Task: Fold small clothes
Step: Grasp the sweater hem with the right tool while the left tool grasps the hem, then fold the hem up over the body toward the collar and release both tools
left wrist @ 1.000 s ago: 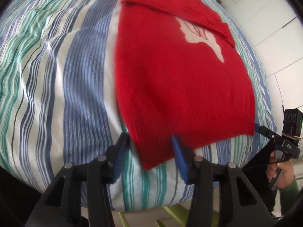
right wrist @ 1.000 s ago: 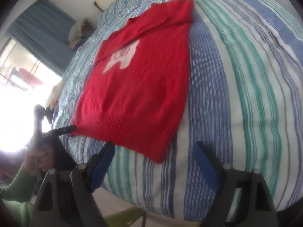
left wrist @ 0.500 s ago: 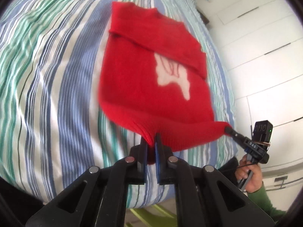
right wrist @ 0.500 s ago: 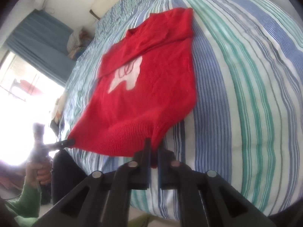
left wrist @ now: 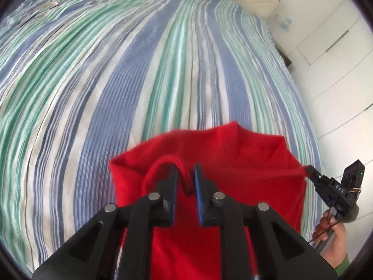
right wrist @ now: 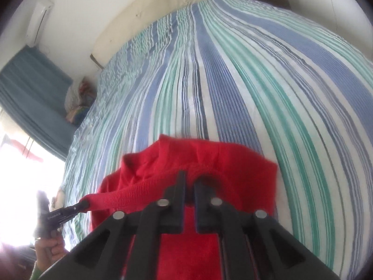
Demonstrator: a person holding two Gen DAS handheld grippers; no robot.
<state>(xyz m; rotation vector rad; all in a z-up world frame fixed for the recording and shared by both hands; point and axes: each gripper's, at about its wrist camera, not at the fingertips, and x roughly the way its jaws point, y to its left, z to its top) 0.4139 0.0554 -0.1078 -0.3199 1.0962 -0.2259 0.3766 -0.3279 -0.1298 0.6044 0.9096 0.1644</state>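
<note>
A red knit sweater [left wrist: 233, 158] lies on the striped bed cover [left wrist: 139, 70], its lower half lifted and doubled over toward the collar. My left gripper [left wrist: 185, 170] has a hem corner between its blue pads; its jaws are opening slightly, with the cloth still caught. From the right wrist view that gripper [right wrist: 84, 203] pulls the ribbed hem taut. My right gripper [right wrist: 190, 177] is shut on the other hem corner of the sweater [right wrist: 209, 156], and it shows at the right edge [left wrist: 307, 169] of the left wrist view. The white motif is hidden.
Striped bedding [right wrist: 233, 70] stretches far ahead to a cream headboard [right wrist: 163, 4]. White wardrobe doors [left wrist: 338, 46] stand on the right. A blue curtain [right wrist: 30, 88], a bright window and a bundle of cloth [right wrist: 79, 100] are on the left. A hand [left wrist: 331, 233] grips each handle.
Both grippers closed on the hem corners, lifted them and carried the hem forward over the sweater, covering the white motif. The left jaws now stand a little wider than half a second ago.
</note>
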